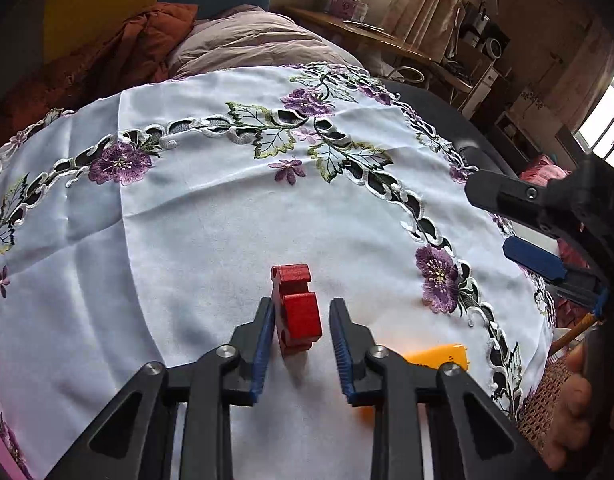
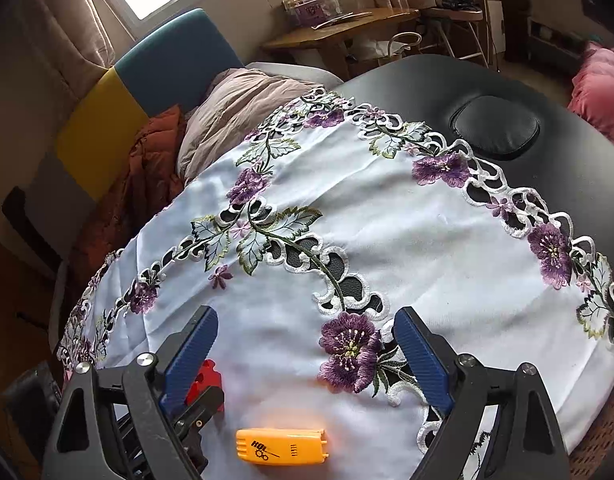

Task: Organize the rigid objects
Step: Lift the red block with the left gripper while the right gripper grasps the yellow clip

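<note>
Red block [image 1: 297,308] between left gripper's [image 1: 303,322] parted jaws.

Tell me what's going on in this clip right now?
A person is tidying small items on an embroidered tablecloth. The left gripper has its jaws open around a red block, one side touching it, not yet closed. The right gripper hangs open above the cloth, an orange plastic piece lying just beneath it.

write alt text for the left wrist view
The left gripper, open, straddles a red block standing on a white embroidered tablecloth. An orange plastic piece lies just to the right, and the right gripper shows at the right edge.
</note>
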A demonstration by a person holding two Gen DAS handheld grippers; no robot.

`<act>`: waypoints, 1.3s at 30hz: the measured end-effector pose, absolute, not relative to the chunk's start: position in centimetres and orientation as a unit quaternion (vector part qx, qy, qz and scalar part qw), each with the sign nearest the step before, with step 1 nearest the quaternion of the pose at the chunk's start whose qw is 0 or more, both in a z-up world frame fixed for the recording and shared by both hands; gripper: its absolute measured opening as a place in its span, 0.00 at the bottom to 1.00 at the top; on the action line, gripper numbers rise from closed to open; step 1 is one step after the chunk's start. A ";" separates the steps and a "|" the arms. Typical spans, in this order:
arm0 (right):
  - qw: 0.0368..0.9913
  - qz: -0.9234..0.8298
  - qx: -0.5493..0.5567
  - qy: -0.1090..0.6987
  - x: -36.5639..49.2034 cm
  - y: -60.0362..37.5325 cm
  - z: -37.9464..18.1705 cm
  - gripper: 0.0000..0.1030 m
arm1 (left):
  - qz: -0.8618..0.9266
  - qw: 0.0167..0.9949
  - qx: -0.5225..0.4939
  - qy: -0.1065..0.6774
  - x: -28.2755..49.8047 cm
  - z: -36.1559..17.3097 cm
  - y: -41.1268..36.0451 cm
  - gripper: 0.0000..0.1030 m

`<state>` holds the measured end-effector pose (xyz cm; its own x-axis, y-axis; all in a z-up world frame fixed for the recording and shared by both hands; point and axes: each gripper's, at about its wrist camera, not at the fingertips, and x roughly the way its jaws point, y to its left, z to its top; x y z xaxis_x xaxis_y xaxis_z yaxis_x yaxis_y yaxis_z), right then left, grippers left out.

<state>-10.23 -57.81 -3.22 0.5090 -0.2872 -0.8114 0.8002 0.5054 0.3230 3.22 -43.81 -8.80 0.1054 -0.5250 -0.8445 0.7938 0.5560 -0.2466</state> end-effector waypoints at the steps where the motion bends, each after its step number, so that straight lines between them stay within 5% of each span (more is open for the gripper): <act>1: 0.791 -0.343 0.357 0.359 -10.1 -57.8 -3.3 0.88 | -0.453 0.730 0.133 0.493 3.2 -8.8 -43.6 0.14; 18: 0.770 -0.295 0.343 0.450 -8.0 -56.3 -6.3 0.88 | -0.382 0.793 0.124 0.458 0.3 -7.8 -29.9 0.14; 37: 0.760 -0.264 0.265 0.531 -6.7 -50.8 -7.6 0.97 | -0.382 0.797 0.103 0.457 -0.3 -8.6 -27.8 0.14; 39: 0.759 -0.251 0.241 0.550 -6.0 -50.1 -8.3 0.76 | -0.382 0.797 0.102 0.458 -0.2 -8.6 -27.6 0.14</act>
